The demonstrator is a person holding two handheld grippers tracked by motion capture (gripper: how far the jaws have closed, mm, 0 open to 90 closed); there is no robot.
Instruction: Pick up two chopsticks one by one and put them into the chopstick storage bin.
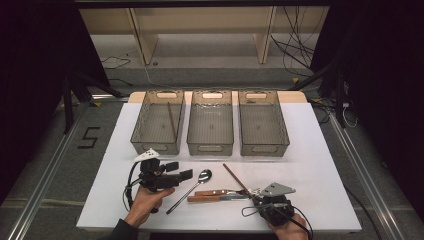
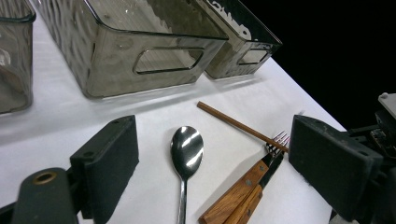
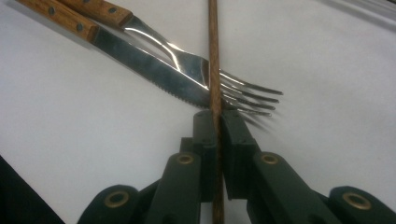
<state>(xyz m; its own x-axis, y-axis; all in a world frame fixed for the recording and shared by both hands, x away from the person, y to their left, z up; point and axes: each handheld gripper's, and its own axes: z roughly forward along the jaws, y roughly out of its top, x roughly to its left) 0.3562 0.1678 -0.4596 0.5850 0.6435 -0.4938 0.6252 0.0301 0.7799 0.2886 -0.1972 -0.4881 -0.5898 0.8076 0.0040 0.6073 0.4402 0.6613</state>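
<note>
My right gripper (image 1: 256,197) (image 3: 216,119) is shut on a brown wooden chopstick (image 1: 235,177) (image 3: 214,56), pinching its near end between the pads. The chopstick lies across the tines of a wood-handled fork (image 1: 220,192) (image 3: 187,60) and the tip of a matching knife (image 1: 222,198) (image 3: 140,60). My left gripper (image 1: 180,171) (image 2: 214,135) hangs open just left of a steel spoon (image 1: 204,175) (image 2: 187,145) and holds nothing; it faces the fork (image 2: 279,140) and the chopstick (image 2: 233,123).
Three smoky plastic bins stand in a row at the back of the white table (image 1: 320,165): left (image 1: 139,125), middle (image 1: 210,148), right (image 1: 264,149). A second chopstick (image 1: 172,120) lies in the left bin. Dark floor and cables surround the table.
</note>
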